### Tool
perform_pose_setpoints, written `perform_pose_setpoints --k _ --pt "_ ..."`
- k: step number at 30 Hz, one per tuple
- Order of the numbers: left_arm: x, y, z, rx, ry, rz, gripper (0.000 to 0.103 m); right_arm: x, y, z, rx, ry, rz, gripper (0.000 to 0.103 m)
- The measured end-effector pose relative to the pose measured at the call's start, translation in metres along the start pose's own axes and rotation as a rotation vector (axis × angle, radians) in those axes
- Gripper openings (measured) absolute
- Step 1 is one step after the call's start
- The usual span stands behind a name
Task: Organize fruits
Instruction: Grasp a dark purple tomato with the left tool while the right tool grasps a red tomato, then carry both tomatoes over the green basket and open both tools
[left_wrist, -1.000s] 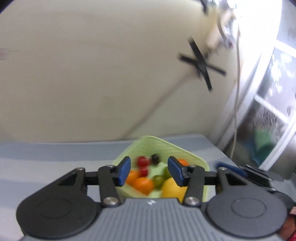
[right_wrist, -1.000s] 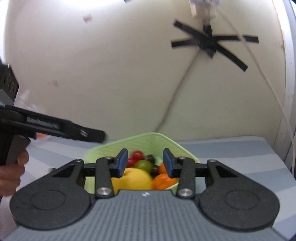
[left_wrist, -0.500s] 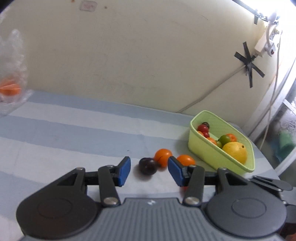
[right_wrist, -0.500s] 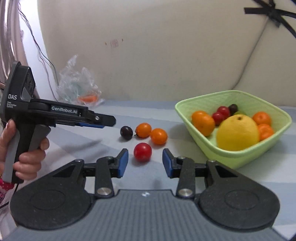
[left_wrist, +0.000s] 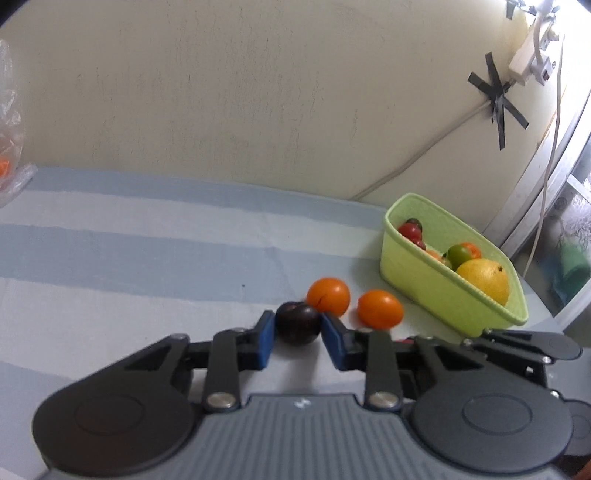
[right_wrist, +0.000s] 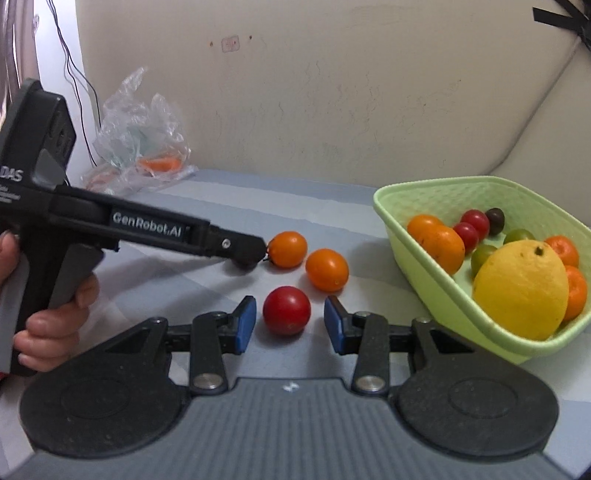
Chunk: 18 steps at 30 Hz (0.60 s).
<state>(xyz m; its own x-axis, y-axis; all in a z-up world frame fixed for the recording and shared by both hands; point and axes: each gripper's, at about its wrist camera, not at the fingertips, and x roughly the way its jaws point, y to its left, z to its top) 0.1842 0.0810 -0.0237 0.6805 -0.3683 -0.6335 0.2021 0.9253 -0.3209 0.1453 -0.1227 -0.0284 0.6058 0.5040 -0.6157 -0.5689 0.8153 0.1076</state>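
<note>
pinching the dark plum (left_wrist: 297, 322) on the striped table (left_wrist: 147, 258), the left gripper (left_wrist: 297, 334) presses in; the right gripper (right_wrist: 290, 325) is closing around the red tomato (right_wrist: 286, 309), pads not touching, near the green basket (right_wrist: 436, 299) at the right edge.

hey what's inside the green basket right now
The green basket holds a big yellow citrus, several oranges, two red tomatoes, two green fruits and a dark plum. Anything beneath the pile is hidden.
</note>
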Motion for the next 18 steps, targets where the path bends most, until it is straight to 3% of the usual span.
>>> perform_pose_setpoints --k 2,8,18 --pt "-0.003 -0.005 -0.003 0.008 0.001 0.015 0.028 -0.002 0.004 -0.001 -0.017 -0.007 -0.009 0.030" --pt "-0.032 -0.032 -0.032 0.011 0.015 -0.052 0.028 -0.038 0.010 -0.022 -0.020 -0.045 0.000 0.030" --pt "-0.071 -0.142 -0.106 0.203 0.069 -0.190 0.028 -0.152 -0.002 -0.106 0.113 -0.112 -0.118 0.030"
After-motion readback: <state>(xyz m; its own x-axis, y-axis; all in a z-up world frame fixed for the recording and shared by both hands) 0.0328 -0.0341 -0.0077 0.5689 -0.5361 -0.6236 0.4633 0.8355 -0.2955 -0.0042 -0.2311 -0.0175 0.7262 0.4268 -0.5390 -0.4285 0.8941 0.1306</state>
